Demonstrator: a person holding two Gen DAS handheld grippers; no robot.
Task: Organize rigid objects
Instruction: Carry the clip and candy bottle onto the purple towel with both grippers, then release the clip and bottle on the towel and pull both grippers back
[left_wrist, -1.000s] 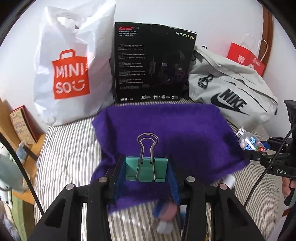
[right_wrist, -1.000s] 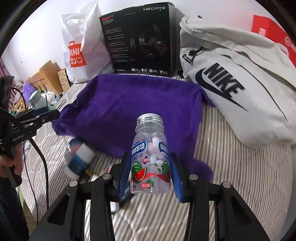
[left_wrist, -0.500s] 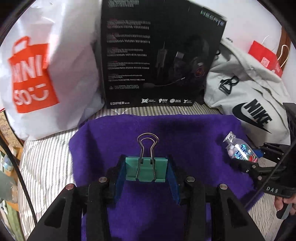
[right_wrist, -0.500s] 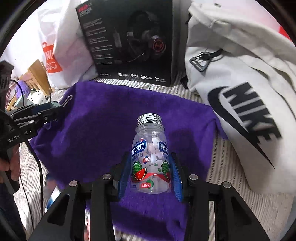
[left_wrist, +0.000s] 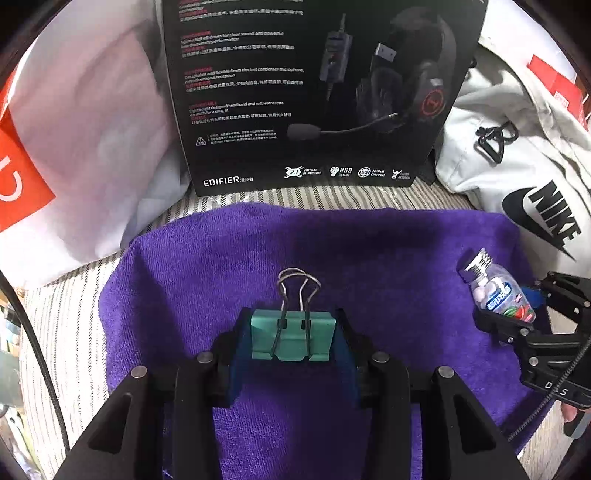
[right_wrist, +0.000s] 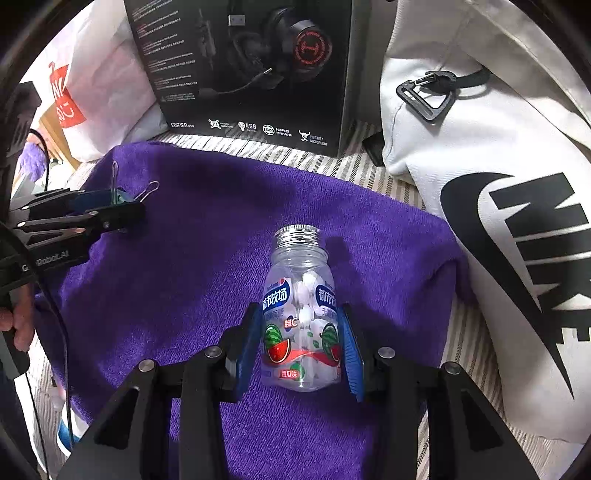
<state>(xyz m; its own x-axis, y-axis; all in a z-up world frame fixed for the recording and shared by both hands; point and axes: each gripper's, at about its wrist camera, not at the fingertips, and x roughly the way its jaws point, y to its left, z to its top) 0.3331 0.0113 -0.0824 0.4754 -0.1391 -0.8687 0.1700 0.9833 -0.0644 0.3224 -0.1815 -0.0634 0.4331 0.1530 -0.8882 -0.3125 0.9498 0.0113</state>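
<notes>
My left gripper is shut on a teal binder clip whose wire handles point away from me, low over the purple towel. My right gripper is shut on a clear candy bottle with a watermelon label and silver cap, also over the purple towel. In the left wrist view the bottle shows at the towel's right side in the right gripper. In the right wrist view the left gripper with the clip hovers at the towel's left edge.
A black headset box stands behind the towel, a white shopping bag to its left, a pale Nike bag to its right. Striped bedding surrounds the towel. A white and blue bottle lies by the towel's near left corner.
Both grippers have moved forward and down over the purple towel, toward the headset box, each carrying its object. The box and bags now look larger and closer.
</notes>
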